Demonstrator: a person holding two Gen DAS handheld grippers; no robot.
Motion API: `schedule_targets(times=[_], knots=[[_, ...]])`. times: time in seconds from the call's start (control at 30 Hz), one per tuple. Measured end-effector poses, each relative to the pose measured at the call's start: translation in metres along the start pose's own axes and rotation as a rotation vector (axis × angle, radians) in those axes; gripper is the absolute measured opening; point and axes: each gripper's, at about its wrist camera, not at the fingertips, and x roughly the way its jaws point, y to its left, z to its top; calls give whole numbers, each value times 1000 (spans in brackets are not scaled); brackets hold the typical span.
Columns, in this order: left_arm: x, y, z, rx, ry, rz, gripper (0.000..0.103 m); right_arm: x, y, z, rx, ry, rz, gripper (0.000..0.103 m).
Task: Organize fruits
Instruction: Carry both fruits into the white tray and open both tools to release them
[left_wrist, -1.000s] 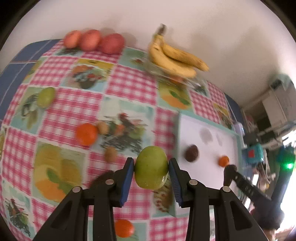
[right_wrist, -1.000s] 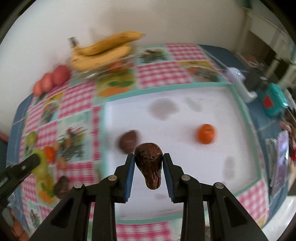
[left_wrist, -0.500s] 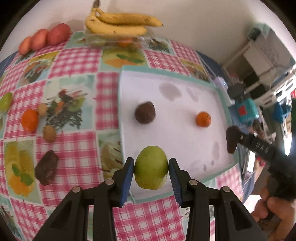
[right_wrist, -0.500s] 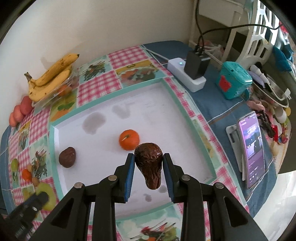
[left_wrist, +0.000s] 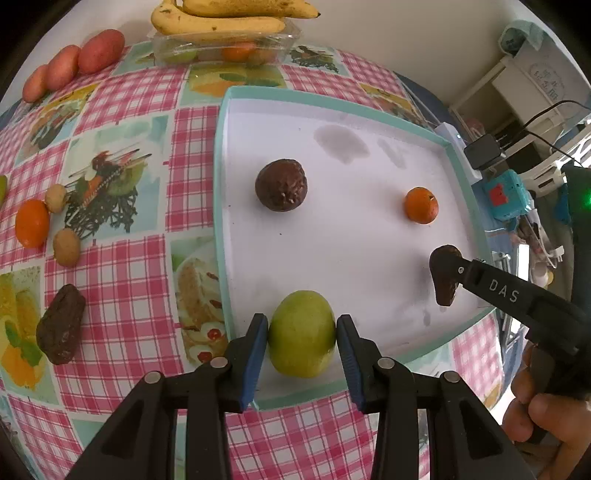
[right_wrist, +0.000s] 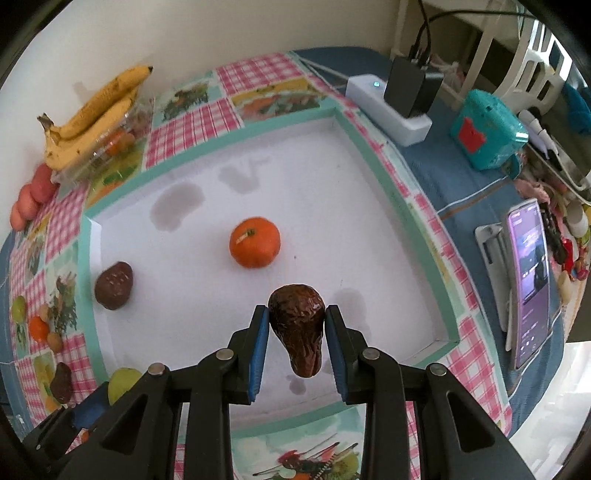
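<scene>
**Both tongs loaded over the white tray**

The left tongs (left_wrist: 302, 341) pinch a green apple (left_wrist: 302, 338) between their blue pads, over the near edge of the teal-rimmed white tray (left_wrist: 221, 206). The right tongs (right_wrist: 295, 341) pinch a wrinkled dark brown pear-shaped fruit (right_wrist: 298, 326), narrow end down, above the tray's near right part. Whether either fruit touches the tray floor is unclear. In the tray lie a round dark brown fruit (left_wrist: 281, 190) toward the left and a mandarin (left_wrist: 420, 205) toward the right, well apart. On the checked tabletop (left_wrist: 122, 280) left of the tray sit another mandarin (left_wrist: 32, 223), two small tan fruits (left_wrist: 66, 246) and a second dark wrinkled fruit (left_wrist: 61, 328). By the wall, bananas (left_wrist: 221, 22) rest on a clear container (left_wrist: 225, 48), with three red fruits (left_wrist: 74, 62) beside it
</scene>
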Motion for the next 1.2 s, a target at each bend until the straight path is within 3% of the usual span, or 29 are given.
schedule_targets(times=[0.6,0.8,0.87,0.97,1.0,1.07,1.2], knots=[[-7,5,1,-5,-20,4,43,14,-1,-2,-2,27,8,33],[-26,9,5,-12,-60,10,66,8,1,-2,-9,13,11,47],[-34,12,7,-16,-77,47,81,2,2,-1,-13,-1,14,52],[-45,19,8,-15,-124,111,94,-7,5,0,-21,-27,17,62],[-49,23,10,-15,-135,129,96,-10,6,0,-25,-39,19,70],[-57,31,11,-18,-161,174,103,-16,8,0,-30,-59,26,75],[-68,48,13,-33,-195,238,103,-28,13,0,-51,-93,40,87]])
